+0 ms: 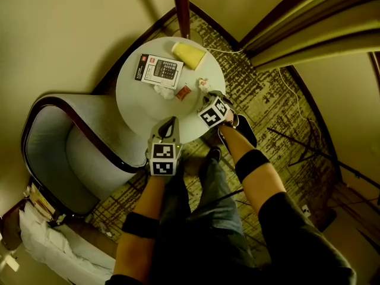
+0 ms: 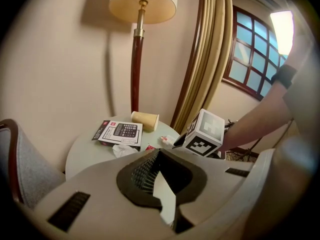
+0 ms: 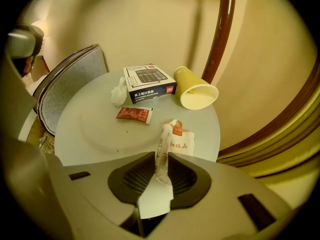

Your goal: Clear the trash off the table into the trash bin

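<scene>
My left gripper (image 1: 170, 123) is held out in front of me, tilted forward and down, its jaws pressed fully together with nothing between them. My right gripper (image 3: 161, 156) points much more steeply down. Its jaws are nearly together, pinching the thin edge of a wrapper (image 3: 181, 143). Both arms are bare: my left forearm (image 1: 148, 200) reaches almost straight ahead and my right forearm (image 1: 261, 186) angles inward, with a dark band (image 1: 252, 164) round each.

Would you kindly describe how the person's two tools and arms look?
The left tool and right tool have pale grey bodies with black ribbed pads; each carries a white cube of black square markers. A dark band circles each forearm.
</scene>
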`<state>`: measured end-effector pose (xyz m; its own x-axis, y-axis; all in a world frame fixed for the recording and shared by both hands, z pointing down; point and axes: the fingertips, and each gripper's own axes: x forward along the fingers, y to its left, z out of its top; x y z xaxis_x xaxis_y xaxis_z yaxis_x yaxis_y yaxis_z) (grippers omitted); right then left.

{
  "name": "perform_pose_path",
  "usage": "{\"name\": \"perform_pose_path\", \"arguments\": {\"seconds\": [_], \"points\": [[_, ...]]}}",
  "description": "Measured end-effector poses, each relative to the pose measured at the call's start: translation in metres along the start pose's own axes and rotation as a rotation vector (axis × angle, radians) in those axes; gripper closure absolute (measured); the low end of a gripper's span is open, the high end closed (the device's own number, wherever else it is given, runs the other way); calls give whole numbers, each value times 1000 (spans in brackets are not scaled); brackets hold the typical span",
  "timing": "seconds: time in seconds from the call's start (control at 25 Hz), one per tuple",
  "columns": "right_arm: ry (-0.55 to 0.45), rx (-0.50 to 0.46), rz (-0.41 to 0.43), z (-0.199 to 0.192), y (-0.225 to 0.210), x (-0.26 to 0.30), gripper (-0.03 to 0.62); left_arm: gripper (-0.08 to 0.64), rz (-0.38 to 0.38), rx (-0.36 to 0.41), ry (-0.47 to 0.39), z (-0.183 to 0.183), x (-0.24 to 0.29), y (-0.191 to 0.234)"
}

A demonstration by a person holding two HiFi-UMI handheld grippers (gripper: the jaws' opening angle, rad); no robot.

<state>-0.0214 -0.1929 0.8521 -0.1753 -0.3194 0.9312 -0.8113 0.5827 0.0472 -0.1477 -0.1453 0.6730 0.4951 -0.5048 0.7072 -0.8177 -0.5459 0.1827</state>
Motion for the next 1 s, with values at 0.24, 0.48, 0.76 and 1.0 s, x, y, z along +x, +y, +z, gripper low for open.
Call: {"name": "perform_pose_path", "arguments": {"seconds": [0.24,0.48,0.76,1.0], "points": [[5,14,-11,-5,2,-11,549,560,-4,-6,-7,-1,-5,0],[-32,5,-12,10,11,-45,551,560,-3,-14,-19,4,-20,0],[-121,28,-25,34,27,-118,551,560,23,2,-50,14,-50,4],[-193,108,-19,43,44,-184,549,560,31,3,-81,25,-82,4]]}}
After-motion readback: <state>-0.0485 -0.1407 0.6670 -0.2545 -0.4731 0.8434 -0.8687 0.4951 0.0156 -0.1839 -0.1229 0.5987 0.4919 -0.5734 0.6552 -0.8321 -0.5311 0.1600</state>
